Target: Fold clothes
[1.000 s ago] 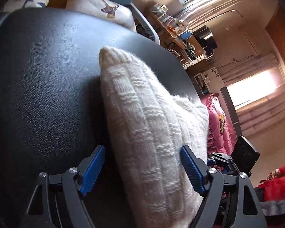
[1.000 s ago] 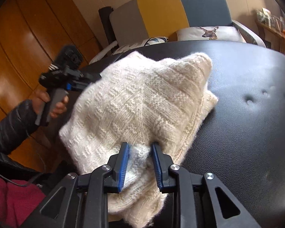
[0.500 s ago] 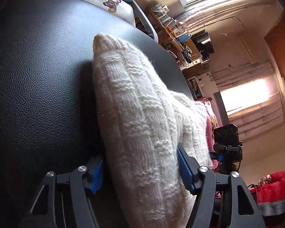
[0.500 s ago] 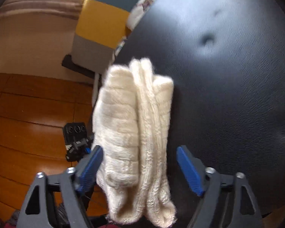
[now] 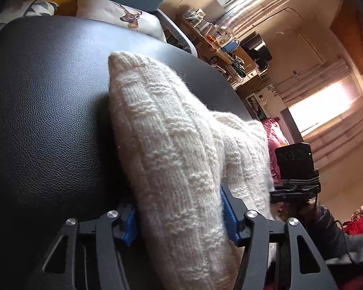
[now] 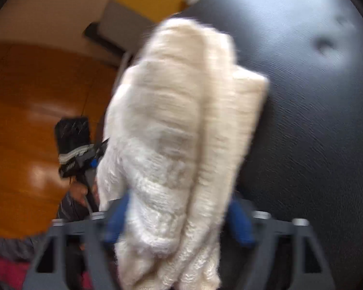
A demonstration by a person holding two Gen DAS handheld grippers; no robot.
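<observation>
Both tools have just been closing: the left tool [image 5: 179,220] now clamps the near end of the cream cable-knit woollen sweater [image 5: 171,149], and the right tool [image 6: 179,220], blurred, seems to squeeze its opposite bunched end. The thick folded bundle lies on the black leather seat [image 5: 48,111], so it looks ready for lifting or another fold.

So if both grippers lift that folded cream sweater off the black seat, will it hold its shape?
Probably not: the sweater is thick, soft knit, so it will likely sag between grips. Its fuzzy surface should resist slipping. The stacked folds may slide apart.
</observation>
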